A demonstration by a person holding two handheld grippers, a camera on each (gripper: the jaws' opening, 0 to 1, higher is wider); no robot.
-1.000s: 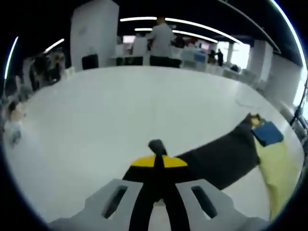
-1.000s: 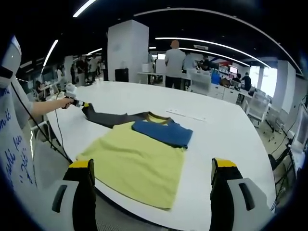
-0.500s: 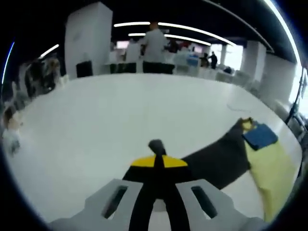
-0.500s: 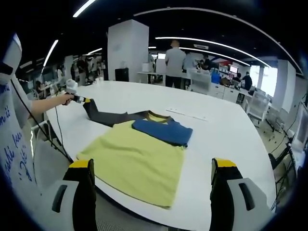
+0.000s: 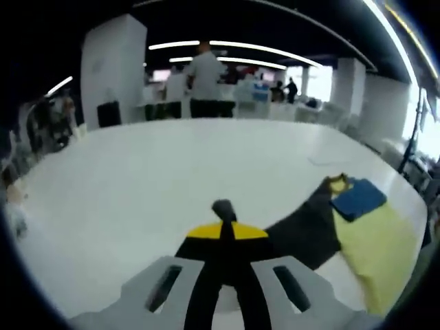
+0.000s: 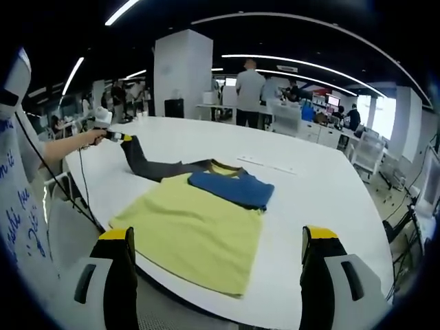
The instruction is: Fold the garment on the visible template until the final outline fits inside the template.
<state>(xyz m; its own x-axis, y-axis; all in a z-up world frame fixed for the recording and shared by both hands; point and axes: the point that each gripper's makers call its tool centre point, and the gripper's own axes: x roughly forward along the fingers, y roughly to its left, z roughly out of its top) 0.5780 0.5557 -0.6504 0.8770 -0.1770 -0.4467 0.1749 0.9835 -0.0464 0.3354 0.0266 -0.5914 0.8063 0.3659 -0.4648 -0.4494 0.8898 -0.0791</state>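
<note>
Two claws, two different jobs right now. My left claw (image 5: pixel 221 227) is pressed together on the cuff of the dark sleeve (image 5: pixel 302 230), which trails away from its tips to the right toward the body of the garment (image 6: pixel 196 230). From the right gripper view I see that same left claw (image 6: pixel 118 137) held off the far left edge of the white worktop (image 6: pixel 323 199), and over the last second it has risen and drawn outward, so the sleeve now lifts off the surface instead of lying flat. My right claw (image 6: pixel 214 275) is spread wide and holding nothing, hovering back from the near edge with the garment ahead, between its tips.

The yellow body lies flat, with the blue sleeve (image 6: pixel 234 187) already folded across its top. I cannot make out a template outline under it. I judge the raised sleeve is ready to be carried over onto the yellow panel, the matching fold to the blue one.
</note>
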